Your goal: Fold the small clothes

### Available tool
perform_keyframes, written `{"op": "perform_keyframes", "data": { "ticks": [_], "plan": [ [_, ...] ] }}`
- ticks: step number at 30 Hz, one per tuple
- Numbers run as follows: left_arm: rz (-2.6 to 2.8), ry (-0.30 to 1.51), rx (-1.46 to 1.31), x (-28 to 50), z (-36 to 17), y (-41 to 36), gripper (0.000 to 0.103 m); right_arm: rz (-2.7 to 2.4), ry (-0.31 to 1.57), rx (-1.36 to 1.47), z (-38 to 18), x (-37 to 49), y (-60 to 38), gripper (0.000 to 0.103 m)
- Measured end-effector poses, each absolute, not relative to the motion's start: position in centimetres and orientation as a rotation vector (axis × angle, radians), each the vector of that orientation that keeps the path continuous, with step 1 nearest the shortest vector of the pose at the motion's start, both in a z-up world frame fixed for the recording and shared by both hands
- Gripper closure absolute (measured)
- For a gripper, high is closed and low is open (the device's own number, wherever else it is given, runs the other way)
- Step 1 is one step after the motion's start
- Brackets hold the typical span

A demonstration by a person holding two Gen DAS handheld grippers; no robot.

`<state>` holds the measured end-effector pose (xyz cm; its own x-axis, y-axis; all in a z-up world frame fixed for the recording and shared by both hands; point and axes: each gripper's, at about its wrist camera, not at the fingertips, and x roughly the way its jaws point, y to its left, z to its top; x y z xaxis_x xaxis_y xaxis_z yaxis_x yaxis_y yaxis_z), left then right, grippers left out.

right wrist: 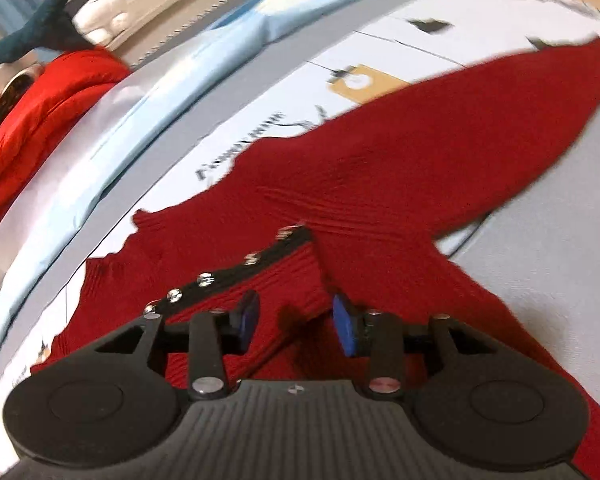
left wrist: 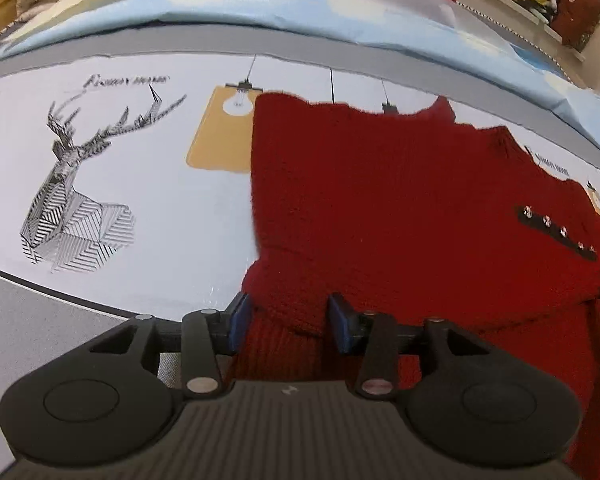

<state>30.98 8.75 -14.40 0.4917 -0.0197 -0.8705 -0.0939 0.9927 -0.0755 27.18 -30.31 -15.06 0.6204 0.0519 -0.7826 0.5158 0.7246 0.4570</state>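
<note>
Red knit sweater [left wrist: 400, 200] lies spread on the printed tablecloth [left wrist: 140, 160], its black snap placket [left wrist: 556, 234] toward one shoulder and a sleeve [right wrist: 500, 120] stretched out sideways. The step in hand looks like an early grab, before the first fold. Left gripper [left wrist: 287, 320] sits low at a ribbed edge, blue pads spread with a hump of knit between them, not yet pinched. Right gripper [right wrist: 295, 322] is tilted, jaws likewise apart over a raised crease just beside the placket. Next, both likely need to close on the fabric and lift together to carry it over.
</note>
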Motion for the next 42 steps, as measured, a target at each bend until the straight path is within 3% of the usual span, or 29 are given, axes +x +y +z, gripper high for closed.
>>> {"op": "perform_keyframes", "data": {
  "ticks": [9, 22, 34, 35, 37, 42],
  "plan": [
    [0.015, 0.946, -0.099, 30.6, -11.3, 6.7, 0.055, -0.377, 0.812, 0.726, -14.6, 25.8, -37.6, 0.061],
    [-0.033, 0.934, -0.106, 30.0, -11.0, 5.5, 0.055, -0.635, 0.597, 0.913, -17.5, 20.4, -54.9, 0.058],
    [-0.039, 0.944, -0.114, 29.8, -11.2, 6.0, 0.055, -0.688, 0.484, 1.086, -22.0, 20.6, -58.5, 0.059],
    [-0.039, 0.944, -0.115, 29.8, -11.2, 6.1, 0.055, -0.687, 0.482, 1.09, -22.3, 20.7, -58.5, 0.06],
    [-0.035, 0.945, -0.119, 29.8, -11.2, 6.3, 0.055, -0.679, 0.474, 1.065, -22.5, 21.0, -58.4, 0.089],
    [-0.026, 0.941, -0.138, 29.6, -10.8, 7.4, 0.055, -0.677, 0.386, 0.874, -18.9, 22.2, -55.8, 0.092]
  ]
}}
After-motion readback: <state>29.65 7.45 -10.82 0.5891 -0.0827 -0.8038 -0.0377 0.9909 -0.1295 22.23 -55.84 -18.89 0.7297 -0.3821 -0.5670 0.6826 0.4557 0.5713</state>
